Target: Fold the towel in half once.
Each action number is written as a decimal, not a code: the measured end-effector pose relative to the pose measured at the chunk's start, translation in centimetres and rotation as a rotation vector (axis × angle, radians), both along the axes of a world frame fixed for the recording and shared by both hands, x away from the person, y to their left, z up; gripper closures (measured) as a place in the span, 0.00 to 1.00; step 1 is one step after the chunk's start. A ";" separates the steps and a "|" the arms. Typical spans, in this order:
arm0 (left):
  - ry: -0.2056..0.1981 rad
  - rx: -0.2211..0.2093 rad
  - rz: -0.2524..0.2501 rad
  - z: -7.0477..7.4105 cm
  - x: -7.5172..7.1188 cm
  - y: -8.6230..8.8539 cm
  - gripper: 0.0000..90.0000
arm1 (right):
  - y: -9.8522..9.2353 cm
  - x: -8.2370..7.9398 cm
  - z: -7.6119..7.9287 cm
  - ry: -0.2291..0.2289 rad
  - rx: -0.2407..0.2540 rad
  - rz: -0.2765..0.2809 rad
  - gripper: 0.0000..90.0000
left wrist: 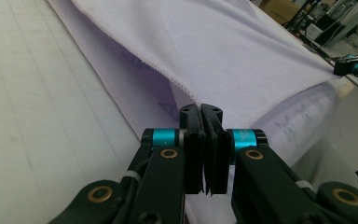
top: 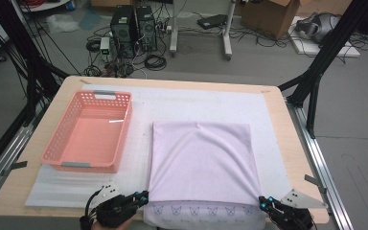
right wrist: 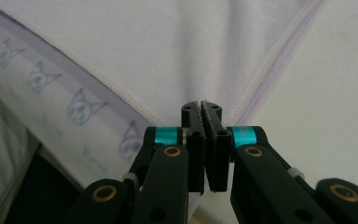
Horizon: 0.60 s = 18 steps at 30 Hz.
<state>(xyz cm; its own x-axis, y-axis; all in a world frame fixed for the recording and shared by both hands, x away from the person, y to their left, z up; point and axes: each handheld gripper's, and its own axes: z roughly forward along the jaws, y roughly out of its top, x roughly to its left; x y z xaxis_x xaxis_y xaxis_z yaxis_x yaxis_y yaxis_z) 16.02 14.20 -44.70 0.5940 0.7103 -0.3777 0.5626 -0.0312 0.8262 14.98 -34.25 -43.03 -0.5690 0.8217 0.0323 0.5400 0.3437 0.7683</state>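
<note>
A pale lilac towel (top: 203, 158) lies folded on the white mat, its upper layer pulled back toward the near table edge. A band printed with cat faces (top: 201, 210) shows on the lower layer below it. My left gripper (top: 145, 196) is shut on the upper layer's near left corner. In the left gripper view the hemmed edge of the towel (left wrist: 223, 51) runs straight into the shut left gripper (left wrist: 201, 109). My right gripper (top: 262, 201) is shut on the near right corner. The right gripper view shows the towel (right wrist: 168, 46) converging into the pinched right gripper (right wrist: 202, 106).
An empty pink plastic basket (top: 88, 132) stands on the white mat (top: 187, 103) to the left of the towel. The wooden table's near edge (top: 9, 208) is close to both hands. Computers, cables and boxes lie on the floor beyond the table.
</note>
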 end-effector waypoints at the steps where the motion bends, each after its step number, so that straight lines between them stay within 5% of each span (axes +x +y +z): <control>1: 0.001 -0.003 -0.004 0.0 -0.5 0.0 0.97 | 0.0 -0.4 0.0 0.002 -0.001 0.003 0.98; 8: 0.007 0.017 -0.037 -0.5 -1.7 0.1 0.95 | 0.0 -2.1 -0.4 0.026 -0.010 0.013 0.98; 10: -0.003 0.004 -0.027 -0.4 -1.3 0.1 0.75 | 0.0 -2.0 -0.2 0.020 -0.012 0.010 0.95; 12: -0.039 -0.012 -0.015 0.0 -0.7 0.2 0.62 | -0.1 -1.7 0.0 0.005 0.016 -0.010 0.81; 15: -0.069 -0.042 0.016 0.5 0.5 0.5 0.55 | -0.5 -0.8 0.5 -0.030 0.053 -0.047 0.76; 18: -0.063 -0.021 0.008 0.4 1.8 -0.1 0.56 | -0.4 0.3 0.5 -0.044 0.038 -0.070 0.76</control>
